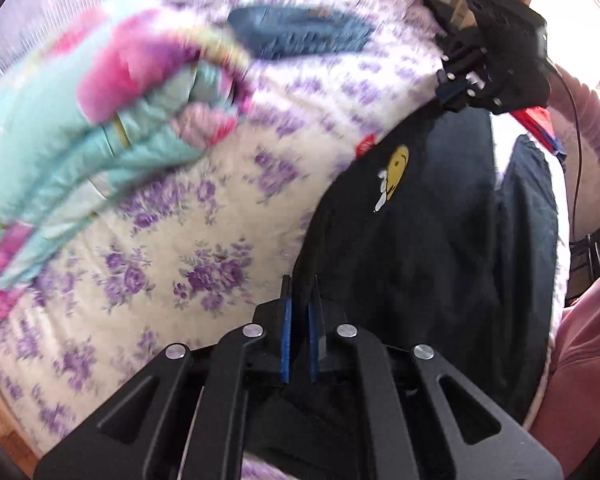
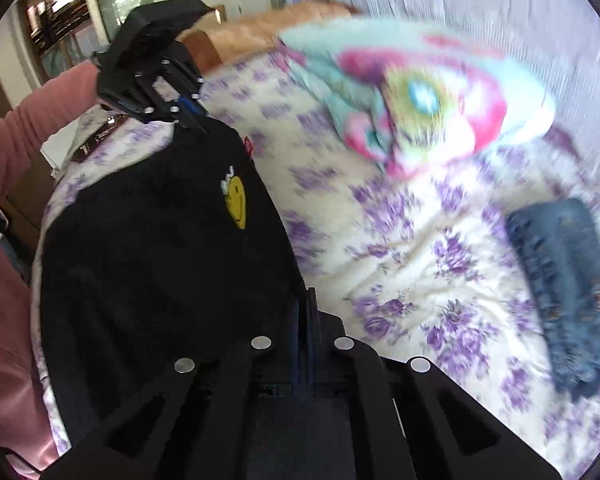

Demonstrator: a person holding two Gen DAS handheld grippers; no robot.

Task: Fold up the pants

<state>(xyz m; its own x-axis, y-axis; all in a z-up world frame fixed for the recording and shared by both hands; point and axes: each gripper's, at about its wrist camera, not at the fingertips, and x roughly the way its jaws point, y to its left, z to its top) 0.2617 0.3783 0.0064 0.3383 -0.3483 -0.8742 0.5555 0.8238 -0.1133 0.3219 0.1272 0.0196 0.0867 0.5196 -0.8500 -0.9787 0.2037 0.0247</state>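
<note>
My left tongs (image 1: 300,300) and right tongs (image 2: 306,312) each pinch an edge of the black pants (image 1: 420,260), soft, floppy, light; grip corners near the smiley patch (image 1: 396,168).

Two black plastic grippers, left gripper (image 1: 300,300) and right gripper (image 2: 306,312), have silver round screws and blue finger pads (image 1: 286,340). Pink fuzzy sleeves (image 2: 16,148) cover both arms.

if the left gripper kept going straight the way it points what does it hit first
Probably nothing new: the left gripper is already shut on the black pants, so that cloth lies straight ahead, with the floral quilt beyond. Depth is unclear.
</note>
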